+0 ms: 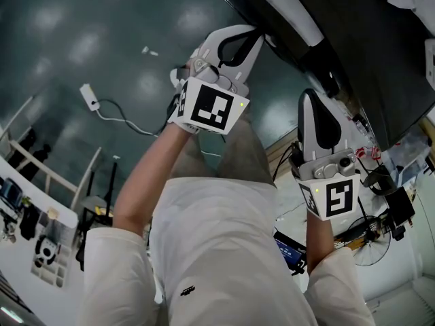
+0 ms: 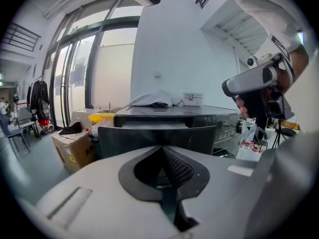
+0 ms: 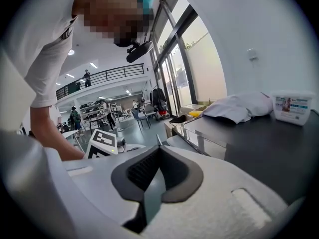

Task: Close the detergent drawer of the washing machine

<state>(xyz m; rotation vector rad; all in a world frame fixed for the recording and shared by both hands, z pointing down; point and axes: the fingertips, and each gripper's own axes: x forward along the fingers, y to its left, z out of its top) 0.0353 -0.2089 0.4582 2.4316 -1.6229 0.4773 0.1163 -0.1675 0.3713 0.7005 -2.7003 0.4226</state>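
Observation:
The dark washing machine (image 1: 380, 60) fills the upper right of the head view. Its detergent drawer (image 1: 282, 9) sticks out toward me, with its dark front panel (image 2: 157, 138) standing wide just beyond my left gripper (image 2: 162, 148). That left gripper (image 1: 253, 38) is shut and empty, its tips close under the drawer front; contact cannot be judged. My right gripper (image 1: 314, 99) hangs further right by the machine (image 3: 249, 143), shut (image 3: 158, 151) with nothing in it. In the left gripper view the right gripper (image 2: 259, 83) shows at upper right.
A white cloth (image 3: 239, 107) and a white tub (image 3: 291, 106) lie on the machine's top. A cardboard box (image 2: 70, 146) stands on the floor to its left and a plastic bag (image 2: 249, 141) to its right. A power strip with cable (image 1: 90, 97) lies on the floor.

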